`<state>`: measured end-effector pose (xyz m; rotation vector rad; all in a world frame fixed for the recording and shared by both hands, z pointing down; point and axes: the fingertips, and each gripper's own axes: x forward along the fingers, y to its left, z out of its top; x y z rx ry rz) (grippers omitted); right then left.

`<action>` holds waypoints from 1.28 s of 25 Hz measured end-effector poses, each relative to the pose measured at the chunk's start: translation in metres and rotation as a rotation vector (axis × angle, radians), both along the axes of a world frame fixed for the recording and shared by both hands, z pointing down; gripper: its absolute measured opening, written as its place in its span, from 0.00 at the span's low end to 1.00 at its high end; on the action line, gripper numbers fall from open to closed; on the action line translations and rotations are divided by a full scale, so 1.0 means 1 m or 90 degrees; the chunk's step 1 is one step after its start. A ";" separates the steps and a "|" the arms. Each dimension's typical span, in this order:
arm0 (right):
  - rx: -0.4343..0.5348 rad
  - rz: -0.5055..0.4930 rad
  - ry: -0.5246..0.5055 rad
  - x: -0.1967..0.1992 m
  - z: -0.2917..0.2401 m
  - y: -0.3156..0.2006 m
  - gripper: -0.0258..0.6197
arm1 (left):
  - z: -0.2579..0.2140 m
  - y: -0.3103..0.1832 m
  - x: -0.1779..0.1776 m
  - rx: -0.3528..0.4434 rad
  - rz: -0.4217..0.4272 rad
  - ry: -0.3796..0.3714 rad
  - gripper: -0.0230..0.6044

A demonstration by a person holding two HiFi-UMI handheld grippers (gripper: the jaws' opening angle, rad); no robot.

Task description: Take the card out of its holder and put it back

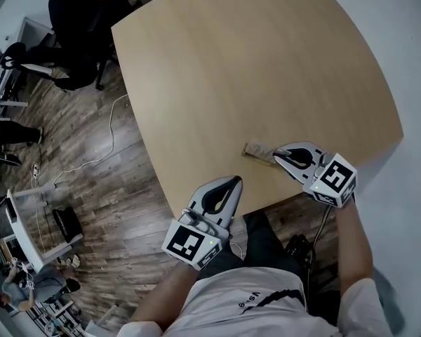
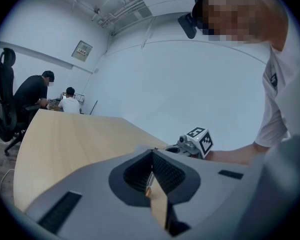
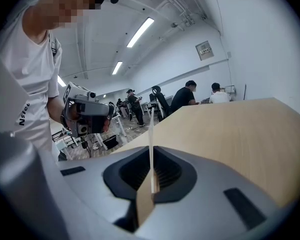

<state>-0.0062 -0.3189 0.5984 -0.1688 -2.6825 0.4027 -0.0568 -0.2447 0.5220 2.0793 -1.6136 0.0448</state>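
I count one table (image 1: 252, 62), one card (image 1: 257, 149) and my two tongs. The right gripper (image 1: 277, 154) has its jaws pinched on the card, which shows edge-on as a thin white strip sticking out ahead of the jaw tips; from the head view it sits low over the tabletop near the front edge, and I can't tell a holder apart from it. The left gripper (image 1: 234, 182) has its jaws pressed together and sits apart from the card, nearer the table's front edge.
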 end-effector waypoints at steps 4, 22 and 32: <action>0.004 -0.003 0.007 -0.002 0.005 0.000 0.08 | 0.003 0.001 0.001 -0.006 -0.002 -0.001 0.06; 0.013 -0.013 0.032 -0.004 0.029 0.006 0.08 | 0.015 0.013 -0.001 -0.012 -0.007 0.002 0.06; 0.022 -0.030 0.038 -0.008 0.026 0.007 0.08 | 0.012 0.016 -0.005 -0.013 -0.010 0.005 0.06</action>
